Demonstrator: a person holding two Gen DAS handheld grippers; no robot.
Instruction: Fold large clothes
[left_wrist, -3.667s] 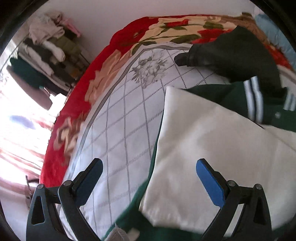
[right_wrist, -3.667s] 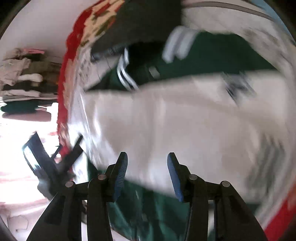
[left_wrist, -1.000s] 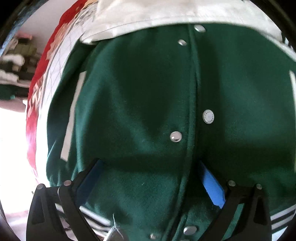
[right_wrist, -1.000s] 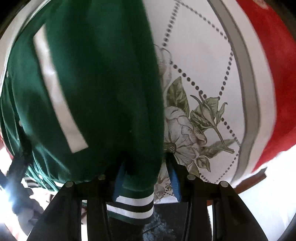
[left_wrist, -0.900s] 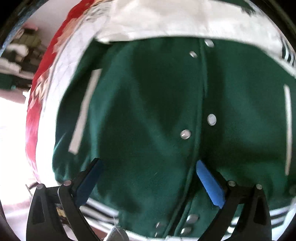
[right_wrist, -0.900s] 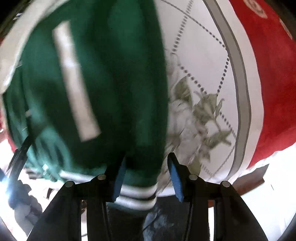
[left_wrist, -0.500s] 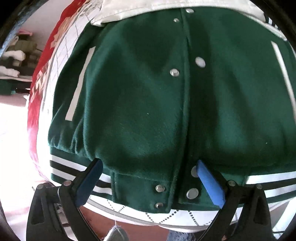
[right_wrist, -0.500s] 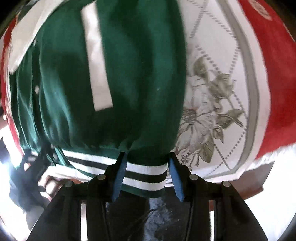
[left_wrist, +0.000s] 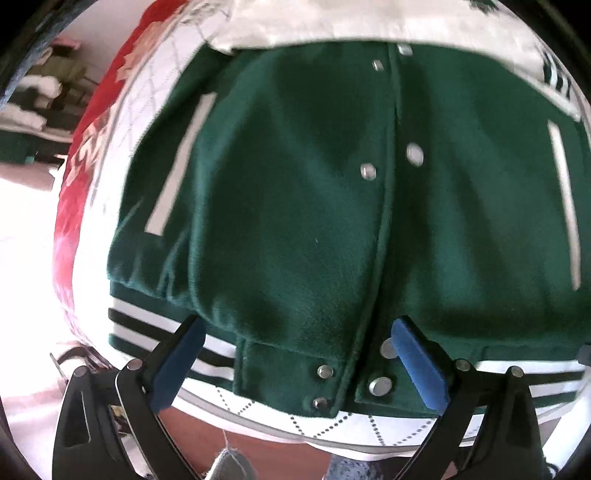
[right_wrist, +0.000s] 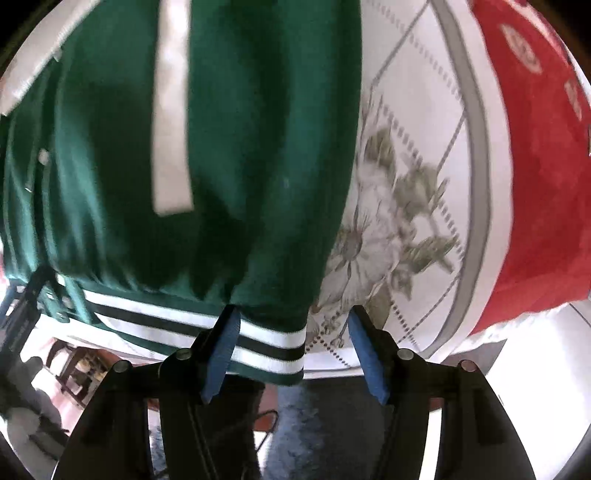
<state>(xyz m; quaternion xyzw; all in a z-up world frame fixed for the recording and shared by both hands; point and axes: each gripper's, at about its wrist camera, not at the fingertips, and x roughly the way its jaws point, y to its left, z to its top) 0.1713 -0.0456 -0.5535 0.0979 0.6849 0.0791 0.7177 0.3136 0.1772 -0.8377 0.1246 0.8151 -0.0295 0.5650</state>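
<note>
A green varsity jacket (left_wrist: 295, 192) lies front-up on the bed, with steel snaps down its placket and white sleeves (left_wrist: 351, 26) folded across its top. Its black-and-white striped hem (left_wrist: 155, 325) runs along the bed's near edge. My left gripper (left_wrist: 295, 343) hangs open above the hem at the placket, its blue pads (left_wrist: 417, 362) far apart and clear of the cloth. My right gripper (right_wrist: 293, 339) is over the hem's right corner (right_wrist: 269, 343). Its jaws are opening, and the corner lies between them with the right pad clear of it.
The jacket lies on a white bedspread (right_wrist: 417, 147) with a grid and flower print, with a red blanket (right_wrist: 535, 184) beyond it. The bed's edge (left_wrist: 332, 432) runs just under both grippers, with floor below. A clothes rack (left_wrist: 33, 96) stands far left.
Both grippers have drawn back toward the bed's near edge, bringing the striped hem into view. The right jaws have spread wider around the hem corner.
</note>
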